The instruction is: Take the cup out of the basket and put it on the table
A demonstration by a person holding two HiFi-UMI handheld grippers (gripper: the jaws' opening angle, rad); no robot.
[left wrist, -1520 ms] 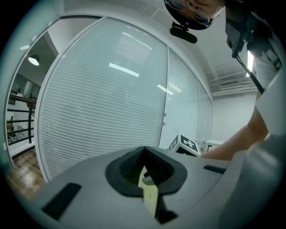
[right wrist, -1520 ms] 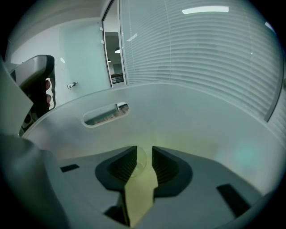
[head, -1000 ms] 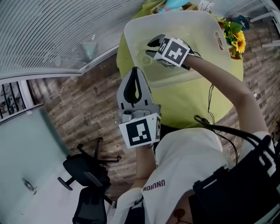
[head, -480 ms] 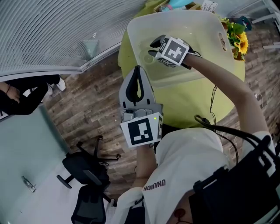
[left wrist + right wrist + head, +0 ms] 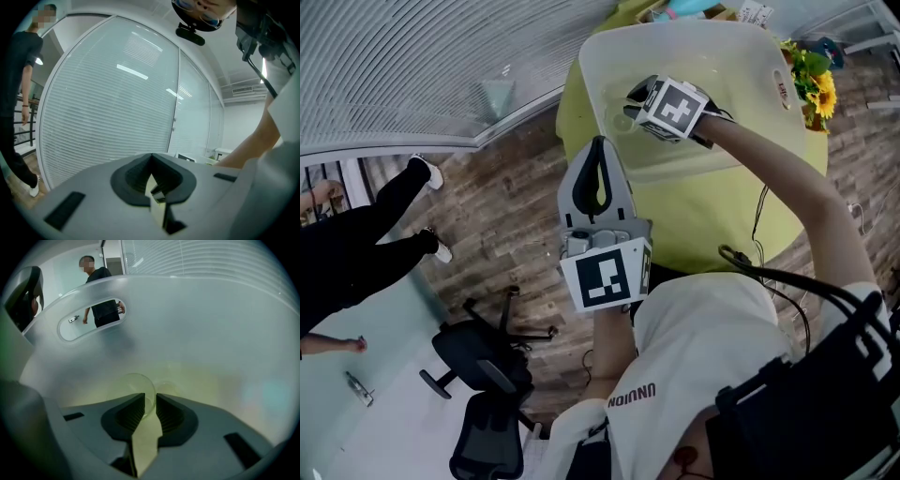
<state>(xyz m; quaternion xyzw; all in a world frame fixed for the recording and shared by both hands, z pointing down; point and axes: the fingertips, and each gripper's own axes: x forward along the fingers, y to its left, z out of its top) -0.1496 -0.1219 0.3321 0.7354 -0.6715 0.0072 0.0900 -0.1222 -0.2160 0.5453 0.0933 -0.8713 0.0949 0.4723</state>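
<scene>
Cup (image 5: 129, 387) wall pinched in right gripper (image 5: 150, 400), inside basket (image 5: 197, 310), left gripper (image 5: 151, 157) closed

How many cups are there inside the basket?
1. A clear cup is in the basket, its wall between the jaws of the right gripper. More may be hidden behind that gripper.

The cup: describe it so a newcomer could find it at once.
Find the table with the yellow-green cloth and the big frosted white basket standing on it. Inside the basket, the right gripper has its jaws closed on the wall of the cup. It is small, round-rimmed and clear, so it nearly vanishes against the milky basket, unlike the bright sunflowers outside.
</scene>
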